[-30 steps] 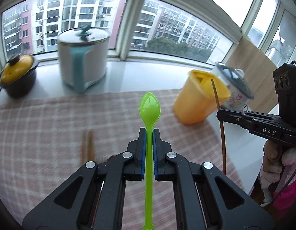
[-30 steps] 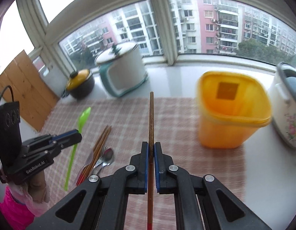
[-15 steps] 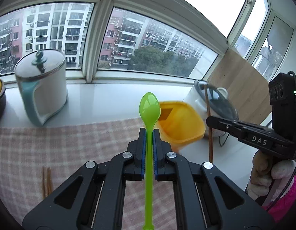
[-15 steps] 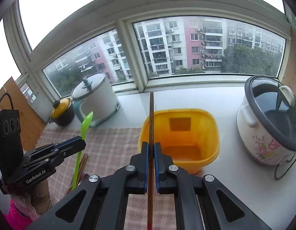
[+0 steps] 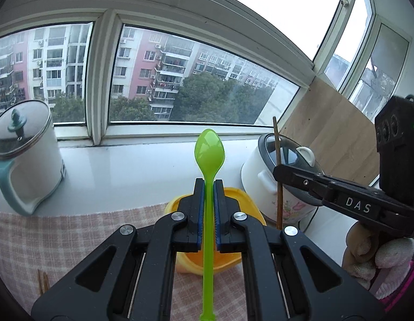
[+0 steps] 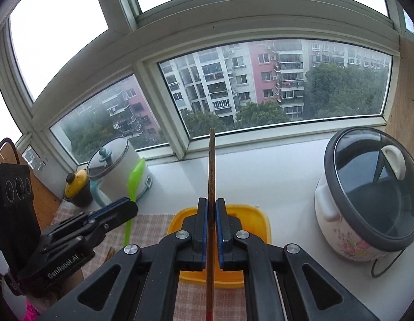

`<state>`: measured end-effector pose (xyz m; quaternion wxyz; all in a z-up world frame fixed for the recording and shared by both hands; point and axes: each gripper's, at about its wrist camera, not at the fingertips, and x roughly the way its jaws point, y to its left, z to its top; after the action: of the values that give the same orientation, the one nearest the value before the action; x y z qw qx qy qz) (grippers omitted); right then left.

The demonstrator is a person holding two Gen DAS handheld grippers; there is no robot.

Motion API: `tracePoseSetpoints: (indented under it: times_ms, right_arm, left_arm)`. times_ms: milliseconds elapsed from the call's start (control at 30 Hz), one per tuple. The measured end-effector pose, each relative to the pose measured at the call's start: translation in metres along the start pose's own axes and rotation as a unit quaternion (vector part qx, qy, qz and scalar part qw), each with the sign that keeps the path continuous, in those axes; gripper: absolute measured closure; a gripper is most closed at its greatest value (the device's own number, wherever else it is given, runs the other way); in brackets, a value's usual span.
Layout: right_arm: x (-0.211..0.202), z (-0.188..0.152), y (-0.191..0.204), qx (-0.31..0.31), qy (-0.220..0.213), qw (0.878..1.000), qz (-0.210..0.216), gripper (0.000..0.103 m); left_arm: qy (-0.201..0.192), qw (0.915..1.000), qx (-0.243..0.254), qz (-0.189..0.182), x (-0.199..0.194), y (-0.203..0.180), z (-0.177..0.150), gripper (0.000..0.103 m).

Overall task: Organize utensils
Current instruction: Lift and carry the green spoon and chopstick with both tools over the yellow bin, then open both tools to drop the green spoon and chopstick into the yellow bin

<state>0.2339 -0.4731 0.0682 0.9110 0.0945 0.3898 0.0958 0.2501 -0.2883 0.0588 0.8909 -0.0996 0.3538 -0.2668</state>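
My left gripper (image 5: 208,184) is shut on a green plastic spoon (image 5: 209,155), bowl pointing forward and up. The right gripper (image 6: 211,204) is shut on a brown wooden chopstick (image 6: 211,165) that sticks out ahead of it. A yellow plastic bin (image 5: 241,203) (image 6: 260,219) sits just beyond and below both grippers, largely hidden by their jaws. In the left wrist view the right gripper (image 5: 279,171) holds the chopstick (image 5: 277,160) upright at the right. The right wrist view has the left gripper (image 6: 126,208) with the spoon (image 6: 134,179) at the left.
A pink checked cloth (image 5: 73,235) covers the counter. More chopsticks (image 5: 42,281) lie on it at the lower left. A floral rice cooker (image 6: 367,200) stands right of the bin, a white and teal pot (image 5: 22,157) and a small yellow-lidded pot (image 6: 77,187) to the left.
Both grippers have risen and swung right toward the yellow bin, which now sits right under their jaws. The utensil pile has slid off to the lower left. Both grips are unchanged.
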Motion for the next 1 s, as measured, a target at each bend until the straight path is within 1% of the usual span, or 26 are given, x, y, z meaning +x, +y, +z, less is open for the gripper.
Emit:
tracePoseSetpoints:
  times_ms: [167, 367, 667, 800, 1000]
  right_arm:
    - [0.007, 0.014, -0.005, -0.008, -0.006, 1.000, -0.006, 0.100]
    - [0.017, 0.029, -0.016, -0.013, -0.015, 1.000, -0.016, 0.100]
    - [0.029, 0.045, -0.035, -0.001, -0.026, 1.000, -0.013, 0.100]
    - [0.039, 0.047, -0.040, -0.001, -0.029, 1.000, -0.012, 0.100]
    - [0.057, 0.035, -0.050, 0.004, -0.011, 1.000, -0.008, 0.100]
  left_arm:
    - [-0.002, 0.9999, -0.010, 0.003, 0.018, -0.002, 0.010, 0.099]
    - [-0.018, 0.9996, -0.023, -0.003, 0.036, -0.002, 0.021, 0.099]
    - [-0.022, 0.9993, -0.032, 0.003, 0.059, -0.002, 0.020, 0.099]
    - [-0.021, 0.9992, -0.032, 0.009, 0.064, 0.000, 0.018, 0.099]
    - [-0.014, 0.9993, -0.030, 0.017, 0.067, 0.003, 0.009, 0.099]
